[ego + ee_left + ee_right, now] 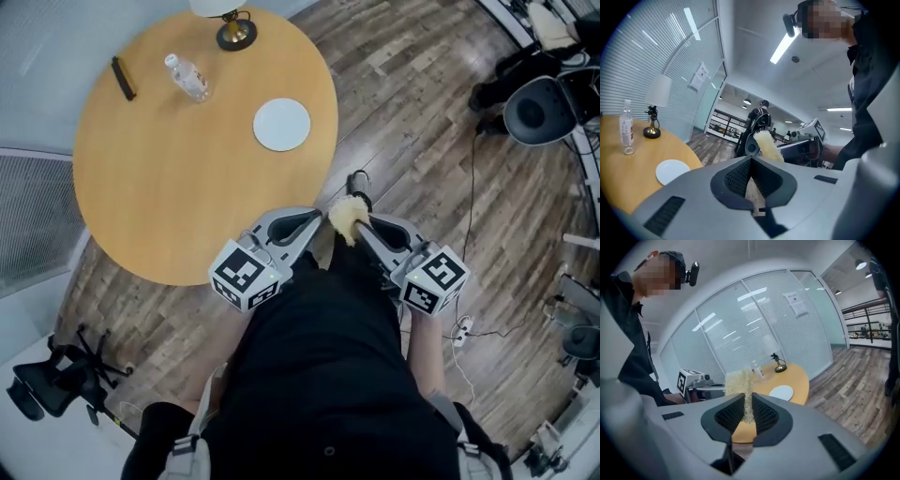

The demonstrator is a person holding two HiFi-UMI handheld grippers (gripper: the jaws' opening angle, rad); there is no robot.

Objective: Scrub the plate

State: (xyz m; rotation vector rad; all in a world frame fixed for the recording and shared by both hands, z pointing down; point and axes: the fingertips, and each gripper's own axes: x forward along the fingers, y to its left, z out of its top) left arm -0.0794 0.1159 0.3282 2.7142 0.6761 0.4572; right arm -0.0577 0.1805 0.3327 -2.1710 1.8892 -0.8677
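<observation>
The white plate point(281, 124) lies bare on the round wooden table point(159, 197), towards its right side; it also shows in the left gripper view as the plate point(672, 171) and in the right gripper view as the plate point(781, 392). Both grippers hover off the table's near right edge, over the floor, well short of the plate. My right gripper point(361, 223) is shut on a pale yellow scrub sponge point(345, 217), which sticks up between its jaws as the sponge point(740, 383). My left gripper point(316, 219) is shut with nothing in it, its tips beside the sponge point(766, 143).
A clear water bottle point(190, 78), a brass lamp base point(235, 33) and a slim black object point(123, 78) stand on the table's far side. A black office chair point(530, 103) and cables sit on the wooden floor at right.
</observation>
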